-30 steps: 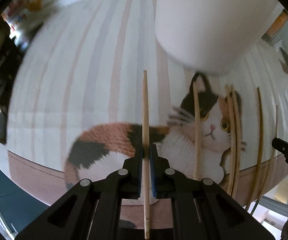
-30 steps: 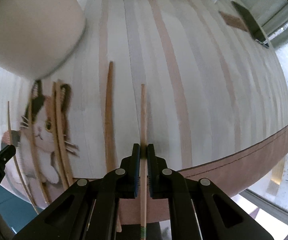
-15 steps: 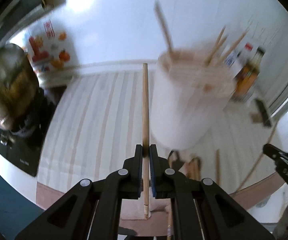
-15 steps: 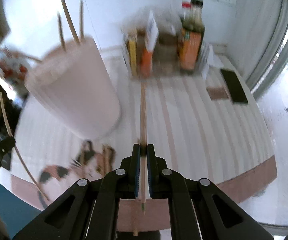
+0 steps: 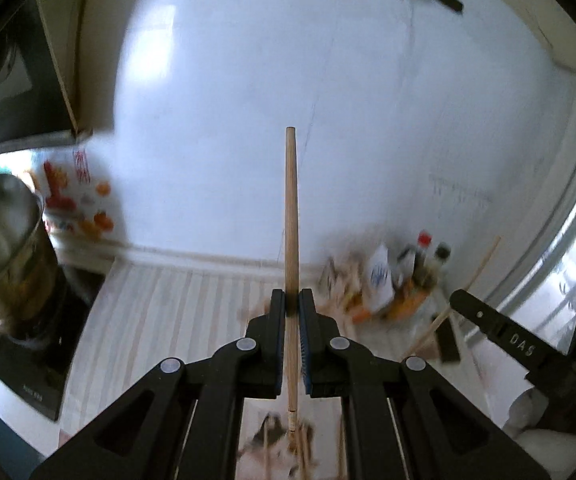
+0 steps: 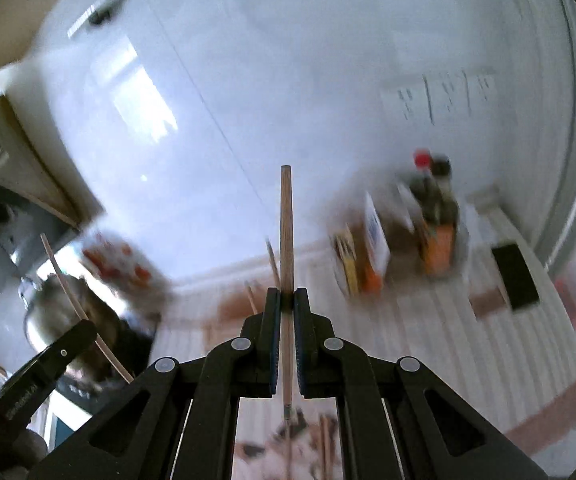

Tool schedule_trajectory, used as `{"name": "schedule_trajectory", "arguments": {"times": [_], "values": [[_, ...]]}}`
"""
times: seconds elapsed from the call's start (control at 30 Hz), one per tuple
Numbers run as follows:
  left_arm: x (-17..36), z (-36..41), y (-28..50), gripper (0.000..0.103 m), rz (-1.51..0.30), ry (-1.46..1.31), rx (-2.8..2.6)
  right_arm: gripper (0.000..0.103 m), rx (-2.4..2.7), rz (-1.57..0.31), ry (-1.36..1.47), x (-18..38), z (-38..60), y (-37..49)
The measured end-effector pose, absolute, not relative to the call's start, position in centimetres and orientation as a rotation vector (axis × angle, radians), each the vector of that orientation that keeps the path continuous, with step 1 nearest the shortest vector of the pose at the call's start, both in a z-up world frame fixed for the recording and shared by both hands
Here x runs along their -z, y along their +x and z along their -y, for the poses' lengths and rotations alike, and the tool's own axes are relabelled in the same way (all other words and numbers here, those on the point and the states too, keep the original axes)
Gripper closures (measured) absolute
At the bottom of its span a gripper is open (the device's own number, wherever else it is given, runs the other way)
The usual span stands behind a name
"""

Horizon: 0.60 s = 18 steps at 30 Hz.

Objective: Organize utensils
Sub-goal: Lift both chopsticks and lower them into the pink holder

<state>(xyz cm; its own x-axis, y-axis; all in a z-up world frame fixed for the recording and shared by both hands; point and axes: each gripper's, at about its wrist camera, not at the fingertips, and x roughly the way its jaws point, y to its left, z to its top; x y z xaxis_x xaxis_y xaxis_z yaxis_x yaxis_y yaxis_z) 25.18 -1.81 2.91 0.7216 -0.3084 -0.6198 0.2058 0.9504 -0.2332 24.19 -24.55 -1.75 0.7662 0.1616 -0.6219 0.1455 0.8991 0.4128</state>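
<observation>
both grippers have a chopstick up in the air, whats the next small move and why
Probably tilt both wrists back down to find the holder. The left gripper is shut on its chopstick and the right gripper on its chopstick, both pointing at the white wall, with no holder clearly in either blurred view.

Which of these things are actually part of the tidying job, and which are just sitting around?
Part of the job:
left gripper clamping a chopstick
right gripper clamping another chopstick
loose chopsticks below

Just lying about:
steel pot
sauce bottles
black phone
</observation>
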Motion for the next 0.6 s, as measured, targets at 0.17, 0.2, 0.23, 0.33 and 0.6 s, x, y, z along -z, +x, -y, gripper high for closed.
{"name": "schedule_trajectory", "arguments": {"times": [0.17,0.2,0.23,0.33,0.6], "values": [[-4.7,2.1,29.6,0.099,-0.644,-0.175,0.247,0.096,0.01,-0.624,0.465,-1.1,24.4,28.8],[-4.7,2.2,30.7,0.099,-0.633,-0.18,0.237,0.096,0.019,-0.615,0.46,-1.4,24.4,29.6],[-4.5,2.3,31.4,0.099,-0.629,-0.183,0.234,0.096,0.027,-0.607,0.454,-1.4,24.3,30.4],[-3.1,3.0,34.3,0.099,-0.632,-0.185,0.214,0.096,0.033,-0.619,0.452,-0.7,24.1,32.5],[2.1,4.6,39.1,0.099,-0.668,-0.165,0.169,0.096,0.043,-0.642,0.471,2.7,24.1,35.6]]}}
